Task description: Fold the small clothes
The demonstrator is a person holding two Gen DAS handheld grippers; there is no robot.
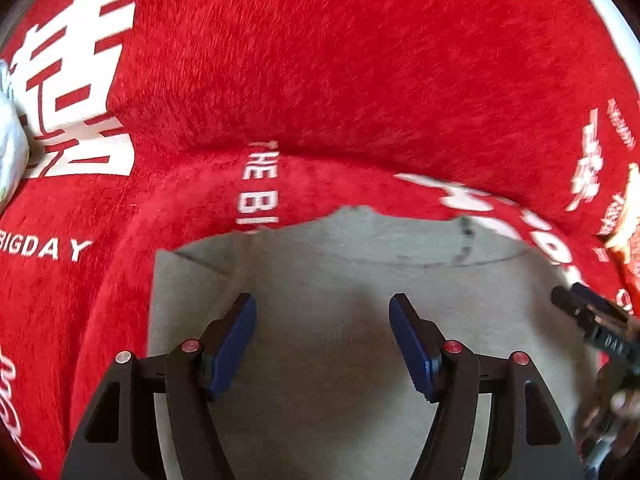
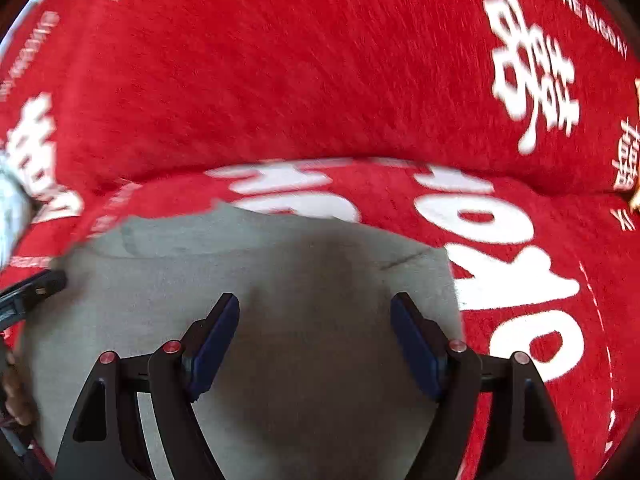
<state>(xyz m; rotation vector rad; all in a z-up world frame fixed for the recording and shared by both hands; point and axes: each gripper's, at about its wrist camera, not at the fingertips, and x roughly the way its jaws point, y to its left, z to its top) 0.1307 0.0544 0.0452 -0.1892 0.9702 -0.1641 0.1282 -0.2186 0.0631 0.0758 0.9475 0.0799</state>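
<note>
A pale grey garment [image 1: 320,264] lies flat on a red plush blanket [image 1: 320,60]; its far edge shows a curved seam. My left gripper [image 1: 322,300] hangs open just above the cloth, with nothing between its blue pads. The right gripper's dark tip [image 1: 592,320] comes in at the right edge of the left wrist view. In the right wrist view the same garment [image 2: 180,280] fills the lower middle, and my right gripper [image 2: 315,298] stands open over it, also holding nothing. The left gripper's tip [image 2: 32,292] shows at the left edge there.
The red blanket [image 2: 280,60] carries large white characters and lettering and rises in a fold beyond the garment. A pale bundle of cloth [image 1: 12,140] lies at the far left. A yellowish object [image 1: 628,216] sits at the right edge. A person's hand [image 1: 620,400] holds the right gripper.
</note>
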